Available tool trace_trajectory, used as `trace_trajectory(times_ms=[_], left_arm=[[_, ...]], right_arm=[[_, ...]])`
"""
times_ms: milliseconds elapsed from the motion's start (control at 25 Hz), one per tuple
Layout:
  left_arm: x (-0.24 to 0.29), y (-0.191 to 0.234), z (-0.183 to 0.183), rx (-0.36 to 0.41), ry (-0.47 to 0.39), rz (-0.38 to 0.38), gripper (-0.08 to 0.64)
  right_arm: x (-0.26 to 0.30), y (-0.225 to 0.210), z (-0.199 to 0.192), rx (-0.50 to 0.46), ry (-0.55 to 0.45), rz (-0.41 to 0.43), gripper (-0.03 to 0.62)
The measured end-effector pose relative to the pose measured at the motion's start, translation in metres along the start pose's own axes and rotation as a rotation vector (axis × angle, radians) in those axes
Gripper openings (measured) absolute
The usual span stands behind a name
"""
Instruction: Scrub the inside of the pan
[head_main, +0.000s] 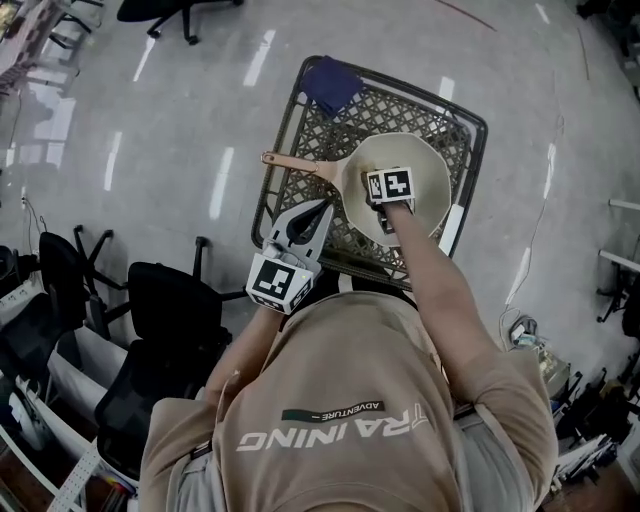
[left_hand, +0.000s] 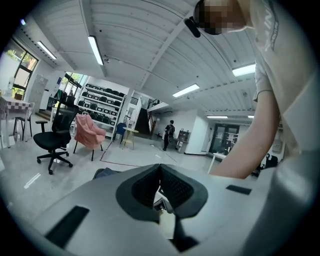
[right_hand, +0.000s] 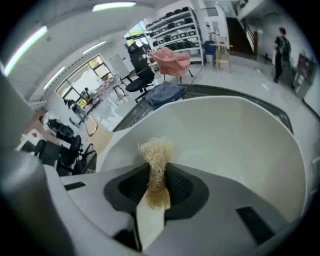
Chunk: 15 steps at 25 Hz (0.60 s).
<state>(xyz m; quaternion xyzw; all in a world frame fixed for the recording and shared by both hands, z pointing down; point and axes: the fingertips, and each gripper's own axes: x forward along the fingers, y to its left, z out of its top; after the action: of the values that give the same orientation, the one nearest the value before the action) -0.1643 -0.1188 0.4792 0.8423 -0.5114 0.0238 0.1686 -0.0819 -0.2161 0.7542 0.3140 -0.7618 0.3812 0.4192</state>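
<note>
A cream pan (head_main: 425, 165) with a tan handle (head_main: 295, 163) lies on a wire-mesh cart (head_main: 290, 110). My right gripper (head_main: 390, 190) hangs over the pan's inside, its tips hidden under its marker cube. In the right gripper view this gripper (right_hand: 157, 167) is shut on a straw-coloured scrub pad (right_hand: 156, 150), which points down at the pan's bare cream wall (right_hand: 225, 135). My left gripper (head_main: 322, 207) sits just below the handle near the pan's left rim. In its own view the left gripper (left_hand: 160, 167) has its pads together with nothing between them.
A dark blue cloth (head_main: 333, 85) lies at the cart's far left corner and shows beyond the pan (right_hand: 164, 93). Black office chairs (head_main: 170, 310) stand left of the person. Shelves, a black chair (left_hand: 54, 140) and a distant person (left_hand: 167, 134) fill the room.
</note>
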Motion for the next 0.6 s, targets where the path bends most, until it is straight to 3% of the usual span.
trace_trajectory(times_ms=[80,160,240,440,600], left_arm=[[0.005,-0.005,0.006,0.008,0.0,-0.007,0.018],[0.01,-0.005,0.01,0.014,0.004,0.0,0.018],[0.014,-0.005,0.013,0.02,0.014,0.009,0.018],[0.022,-0.011,0.013,0.059,0.058,0.003,0.018],[0.025,-0.017,0.011,0.077,0.086,0.004,0.018]], right_arm=[[0.002,-0.007,-0.009,-0.102,0.004,-0.01,0.103],[0.009,-0.004,-0.015,-0.146,0.003,0.02,0.103],[0.017,0.001,-0.015,-0.157,-0.022,0.046,0.103],[0.031,-0.007,-0.012,-0.203,-0.038,0.021,0.103],[0.038,-0.021,-0.014,-0.136,-0.007,0.04,0.106]])
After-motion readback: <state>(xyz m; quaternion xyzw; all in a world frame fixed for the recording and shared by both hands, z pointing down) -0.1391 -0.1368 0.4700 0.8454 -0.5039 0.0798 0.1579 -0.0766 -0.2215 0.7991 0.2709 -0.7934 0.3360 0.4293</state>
